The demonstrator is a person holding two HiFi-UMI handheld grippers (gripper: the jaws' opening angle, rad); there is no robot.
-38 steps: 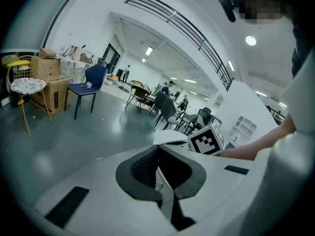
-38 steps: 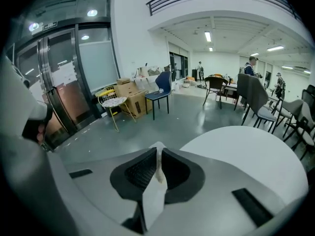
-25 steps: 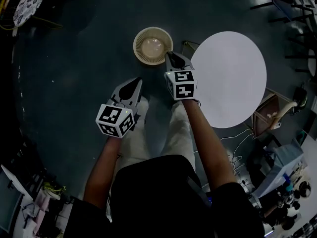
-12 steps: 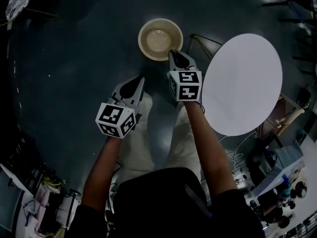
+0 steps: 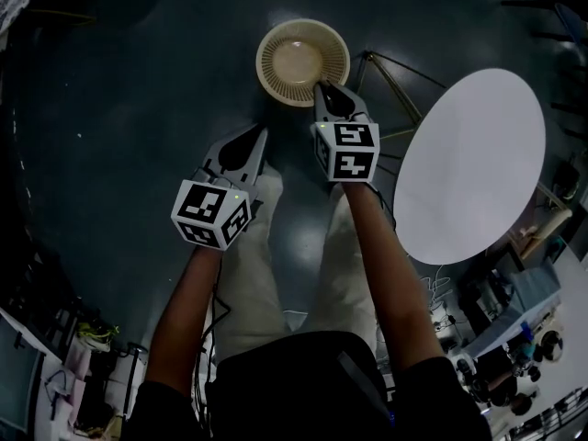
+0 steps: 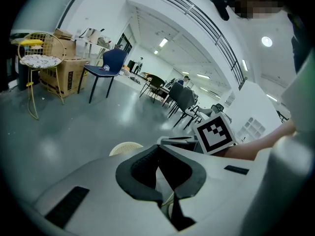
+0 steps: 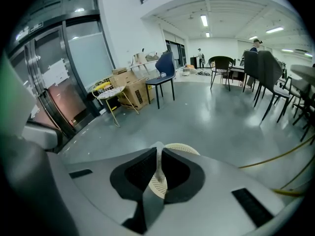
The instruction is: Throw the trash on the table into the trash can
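Head view dim, perhaps underexposed; gripper views bright, fisheye edges.

Black short-sleeved top [image 5: 303, 375] — pale trousers [image 5: 262, 274], forearms [image 5: 184, 310] bare below the sleeves [image 5: 436, 384]

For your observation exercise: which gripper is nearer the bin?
The right gripper: its tip overlaps the bin's rim in the head view; the left gripper lies short of it.

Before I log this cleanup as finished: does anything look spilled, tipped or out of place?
Nothing stands out. The trash can stands upright on the floor, the round table shows only its bare white top, and no litter shows nearby. The left tongs and right tongs are shut and empty.
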